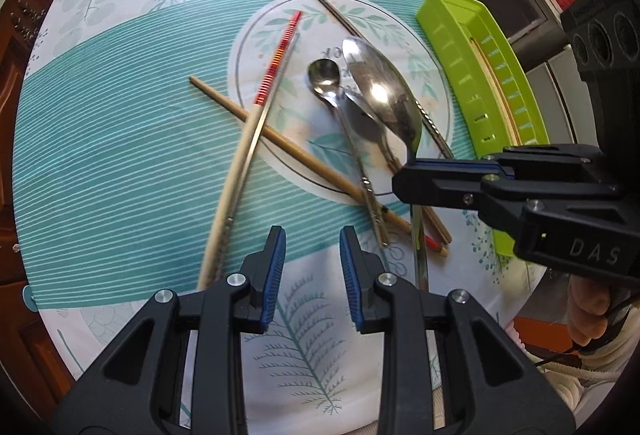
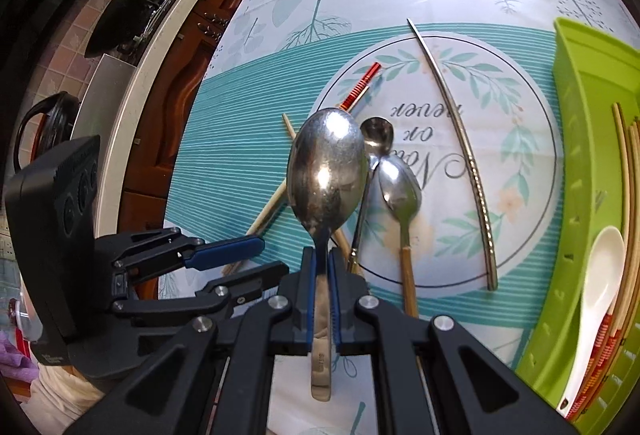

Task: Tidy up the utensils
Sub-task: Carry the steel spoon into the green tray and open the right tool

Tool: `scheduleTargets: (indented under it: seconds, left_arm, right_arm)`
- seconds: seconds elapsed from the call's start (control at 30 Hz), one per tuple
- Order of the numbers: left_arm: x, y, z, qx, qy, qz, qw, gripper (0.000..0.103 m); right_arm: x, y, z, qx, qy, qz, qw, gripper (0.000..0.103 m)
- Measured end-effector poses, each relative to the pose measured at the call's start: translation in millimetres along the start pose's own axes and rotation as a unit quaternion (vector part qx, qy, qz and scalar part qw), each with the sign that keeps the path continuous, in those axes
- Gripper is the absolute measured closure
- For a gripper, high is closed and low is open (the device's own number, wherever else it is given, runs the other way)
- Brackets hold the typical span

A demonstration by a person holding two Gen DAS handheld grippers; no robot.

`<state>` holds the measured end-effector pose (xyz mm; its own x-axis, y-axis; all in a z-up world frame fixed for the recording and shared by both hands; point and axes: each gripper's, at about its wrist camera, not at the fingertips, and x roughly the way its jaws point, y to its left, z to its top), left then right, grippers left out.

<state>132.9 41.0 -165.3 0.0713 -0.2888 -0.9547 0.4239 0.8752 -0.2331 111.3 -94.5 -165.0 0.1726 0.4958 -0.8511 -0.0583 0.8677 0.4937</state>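
Right jaws (image 2: 321,275) clamped on large steel spoon (image 2: 326,171); left jaws (image 1: 313,255) apart, empty.

The tablecloth (image 1: 120,139) was white with teal stripes and leaf prints. The tray (image 1: 480,75) was lime green, and the large spoon (image 2: 326,171) shiny silver. One chopstick (image 1: 276,63) was red-banded; another (image 1: 280,139) plain tan.
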Motion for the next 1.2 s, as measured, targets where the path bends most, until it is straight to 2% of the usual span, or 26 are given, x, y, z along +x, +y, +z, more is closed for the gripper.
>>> scheduleTargets:
  seconds: [0.27,0.53,0.63,0.83,1.07,1.2]
  left_arm:
    - [-16,-36,-3,0.029,-0.011,-0.003,0.9995,0.078]
    - [-25,-72,-2,0.047,-0.017,-0.012,0.9987,0.078]
    - [-24,-83,1,0.048,-0.018,-0.013,0.9986,0.078]
    - [-20,-94,10,0.042,-0.017,-0.007,0.9989,0.078]
    - [-15,-92,12,0.036,-0.014,0.009,0.9992,0.078]
    - [-15,-84,12,0.026,-0.015,0.015,0.9994,0.078]
  right_arm:
    - [-40,-16,-13,0.017,-0.016,0.000,1.000,0.098]
    - [-117,-71,-22,0.046,-0.054,-0.069,0.995,0.098]
    - [-129,-93,-22,0.061,-0.062,-0.096,0.992,0.097]
    - [-111,-126,-14,0.095,-0.044,-0.101,0.989,0.097]
    - [-76,-135,0,0.107,-0.010,-0.086,0.990,0.096]
    - [-72,-133,5,0.110,-0.002,-0.076,0.991,0.095]
